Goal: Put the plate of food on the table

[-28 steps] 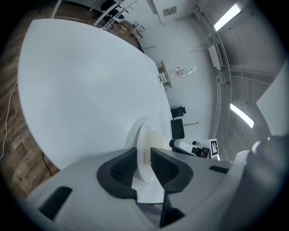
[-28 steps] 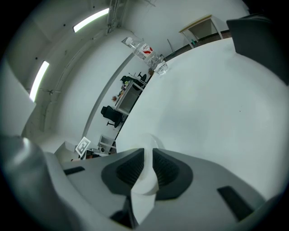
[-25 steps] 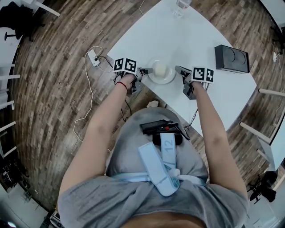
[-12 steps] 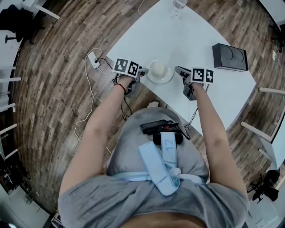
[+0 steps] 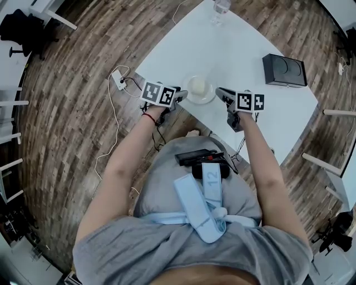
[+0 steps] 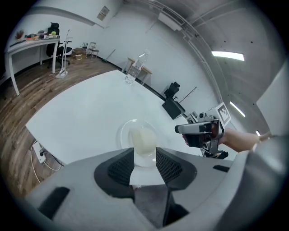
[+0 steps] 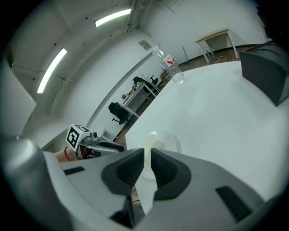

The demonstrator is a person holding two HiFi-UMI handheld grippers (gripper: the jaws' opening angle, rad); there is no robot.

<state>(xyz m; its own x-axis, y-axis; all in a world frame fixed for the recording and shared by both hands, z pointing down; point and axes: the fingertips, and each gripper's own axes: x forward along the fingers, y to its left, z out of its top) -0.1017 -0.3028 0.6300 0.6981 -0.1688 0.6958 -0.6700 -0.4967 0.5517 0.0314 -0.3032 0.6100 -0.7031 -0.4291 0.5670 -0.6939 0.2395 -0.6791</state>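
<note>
A clear glass plate (image 5: 207, 96) with a pale lump of food (image 5: 197, 85) rests on the white table (image 5: 233, 50), close to its near edge. My left gripper (image 5: 181, 96) hangs just left of the plate, off its rim, and stands open with nothing between the fingers. In the left gripper view the plate (image 6: 127, 131) lies beyond the spread jaws of the left gripper (image 6: 144, 155). My right gripper (image 5: 221, 92) sits to the plate's right, apart from it. In the right gripper view the right gripper (image 7: 147, 155) shows a narrow empty gap, with the plate (image 7: 169, 137) past it.
A black box (image 5: 283, 69) stands on the table's right side. A clear water bottle (image 5: 221, 6) is at the far edge. A power strip (image 5: 118, 75) and cables lie on the wooden floor left of the table, under my left arm.
My left gripper has let go of the plate's rim and drawn back a little to the left. The plate stays on the table. The right gripper has barely moved.
</note>
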